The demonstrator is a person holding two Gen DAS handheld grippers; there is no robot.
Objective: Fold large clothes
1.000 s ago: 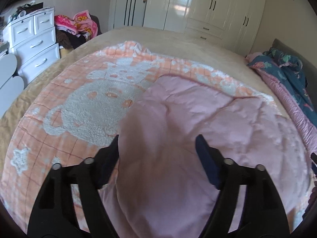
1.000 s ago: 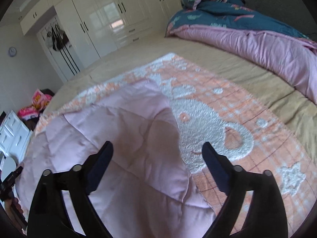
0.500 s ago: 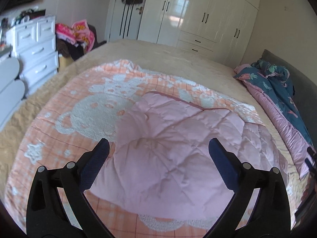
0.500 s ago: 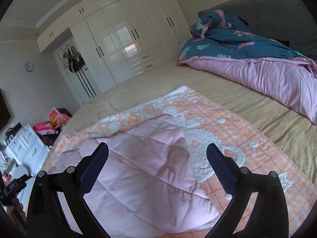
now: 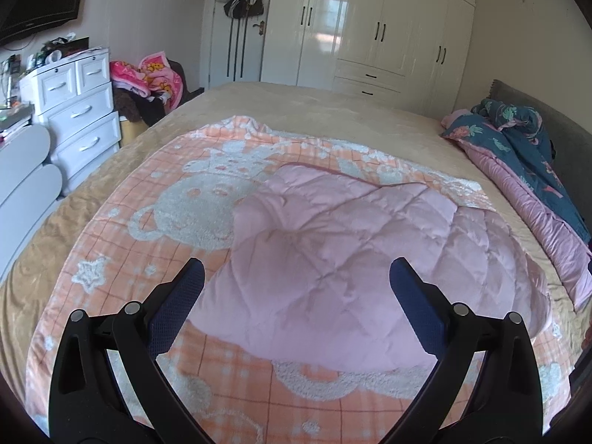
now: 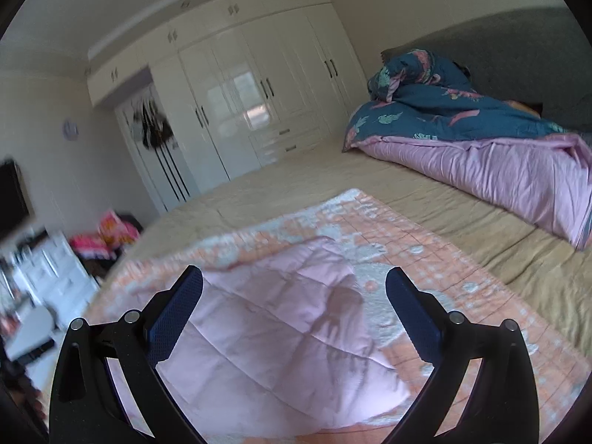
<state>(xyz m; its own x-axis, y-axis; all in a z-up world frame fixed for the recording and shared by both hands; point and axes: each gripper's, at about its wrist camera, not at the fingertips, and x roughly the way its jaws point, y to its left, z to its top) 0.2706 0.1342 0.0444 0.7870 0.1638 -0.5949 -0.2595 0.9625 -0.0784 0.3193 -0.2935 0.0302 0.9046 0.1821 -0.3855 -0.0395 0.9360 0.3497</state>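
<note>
On the bed [image 5: 333, 111], a pink quilted garment [image 5: 351, 259] lies in a loose fold on an orange-and-white blanket [image 5: 155, 222]. Above its near edge, the left gripper [image 5: 296, 288] has its jaws spread wide, pinching nothing. Over the same garment, the right gripper [image 6: 294, 288] likewise has its jaws spread and empty. Against the headboard [image 6: 518, 48] a teal and lilac duvet [image 6: 462, 140] is bunched.
</note>
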